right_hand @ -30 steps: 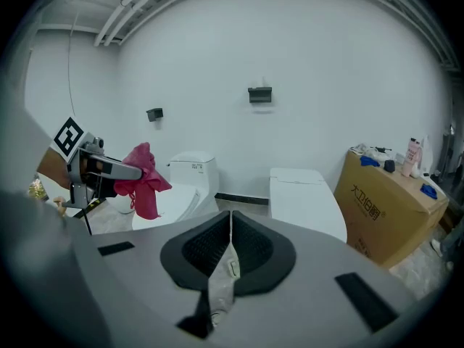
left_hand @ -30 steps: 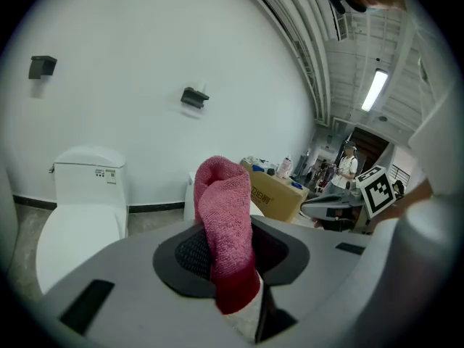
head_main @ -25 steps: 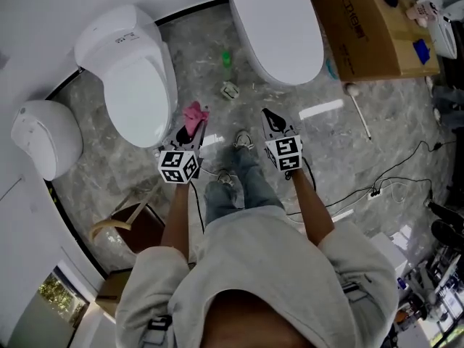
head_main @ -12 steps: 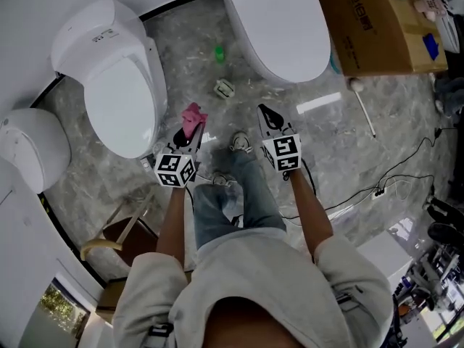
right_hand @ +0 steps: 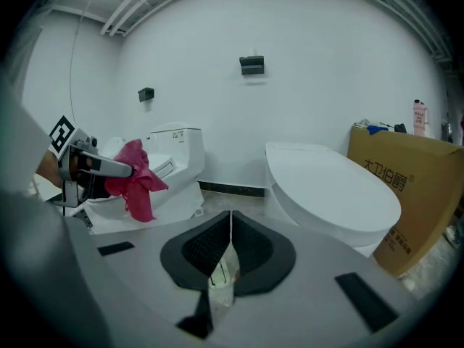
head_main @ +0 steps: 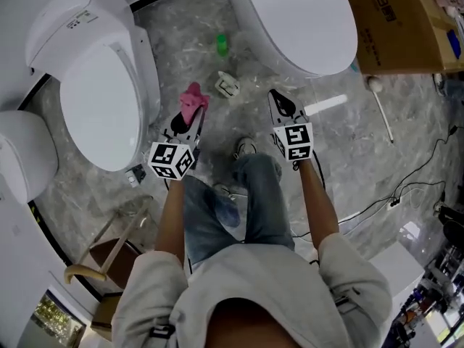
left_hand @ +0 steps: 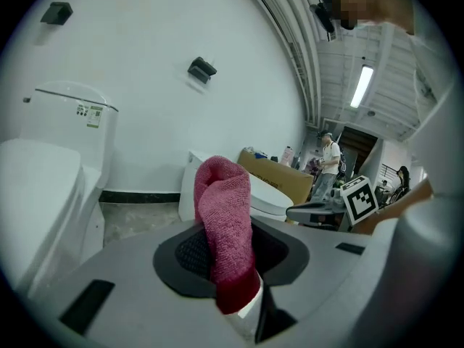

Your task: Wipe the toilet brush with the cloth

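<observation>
We stand on a grey marble floor (head_main: pixel 181 27) among white fixtures. One toilet (head_main: pixel 98 93) sits at our left with its lid down, and a second toilet (head_main: pixel 297 13) is ahead, beside a cardboard box (head_main: pixel 395 27). A third white fixture (head_main: pixel 22 151) shows at the far left. A small green thing (head_main: pixel 222 44) and a small white thing (head_main: pixel 228 86) lie on the floor between the two toilets, just ahead of the grippers. Cables (head_main: pixel 413 187) trail across the floor at our right, and a wooden stool (head_main: pixel 109 241) stands behind us at the left.

The brush (head_main: pixel 381 111) lies flat on the floor at the right. Its head is near the foot of the box and its thin white handle runs back toward us. Nothing lies between it and the right gripper (head_main: pixel 279 106), but the two are well apart, and the brush is off to that gripper's right.

The right gripper's jaws are pressed together with nothing between them. In its own view they point at the gap between the toilets.

The left gripper (head_main: pixel 187 122) is clamped on the cloth (head_main: pixel 193 100), a pink towel that sticks up out of the jaws in a folded lump. The cloth is farther from the brush than the right gripper, which is between them.
</observation>
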The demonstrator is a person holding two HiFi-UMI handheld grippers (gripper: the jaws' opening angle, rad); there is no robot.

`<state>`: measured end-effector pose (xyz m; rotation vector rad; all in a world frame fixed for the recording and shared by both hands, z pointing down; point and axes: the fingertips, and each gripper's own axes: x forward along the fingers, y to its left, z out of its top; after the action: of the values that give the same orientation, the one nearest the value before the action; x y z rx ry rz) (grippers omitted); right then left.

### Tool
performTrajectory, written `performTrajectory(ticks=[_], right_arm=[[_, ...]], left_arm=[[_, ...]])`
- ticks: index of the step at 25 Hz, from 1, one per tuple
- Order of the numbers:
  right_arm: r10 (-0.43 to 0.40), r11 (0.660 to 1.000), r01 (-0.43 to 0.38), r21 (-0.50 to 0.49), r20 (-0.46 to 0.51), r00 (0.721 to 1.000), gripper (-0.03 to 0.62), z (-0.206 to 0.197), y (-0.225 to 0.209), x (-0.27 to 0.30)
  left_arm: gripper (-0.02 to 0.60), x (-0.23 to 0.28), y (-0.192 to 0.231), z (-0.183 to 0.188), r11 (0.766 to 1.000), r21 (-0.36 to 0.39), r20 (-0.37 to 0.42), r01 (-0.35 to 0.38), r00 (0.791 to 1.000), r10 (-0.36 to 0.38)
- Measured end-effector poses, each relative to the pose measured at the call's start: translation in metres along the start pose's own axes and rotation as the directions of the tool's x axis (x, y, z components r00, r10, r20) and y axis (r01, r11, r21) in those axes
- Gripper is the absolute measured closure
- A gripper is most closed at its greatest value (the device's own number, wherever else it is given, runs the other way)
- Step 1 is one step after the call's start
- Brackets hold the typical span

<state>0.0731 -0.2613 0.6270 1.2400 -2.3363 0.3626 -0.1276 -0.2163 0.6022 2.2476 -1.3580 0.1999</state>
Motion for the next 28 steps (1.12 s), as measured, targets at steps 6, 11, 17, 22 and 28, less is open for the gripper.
performTrajectory(ticks=[6,11,17,22,28], right_arm=[[-0.031,0.999,0.033,-0.024,0.061,0.998,0.562,-0.053,-0.015,0.048],[-0.050,0.997,0.056,-0.050,0.125,0.991,0.562,-0.090,-0.019,0.074],[-0.093,0.992,0.107,-0.069,0.183,0.979,0.562,-0.123,-0.029,0.095],[-0.103,0.991,0.116,-0.059,0.186,0.977,0.562,-0.132,-0.025,0.093],[-0.138,0.985,0.154,-0.075,0.183,0.973,0.562,-0.132,-0.040,0.086]], left_arm=[[0.462,0.048,0.028,-0.044,0.998,0.036,0.073,0.046,0.996,-0.049],[0.465,0.071,0.040,-0.068,0.994,0.072,0.147,0.087,0.984,-0.097],[0.471,0.097,0.045,-0.081,0.978,0.113,0.200,0.173,0.961,-0.193],[0.471,0.112,0.041,-0.089,0.966,0.127,0.157,0.224,0.957,-0.242],[0.471,0.115,0.025,-0.079,0.947,0.165,0.146,0.277,0.942,-0.301]])
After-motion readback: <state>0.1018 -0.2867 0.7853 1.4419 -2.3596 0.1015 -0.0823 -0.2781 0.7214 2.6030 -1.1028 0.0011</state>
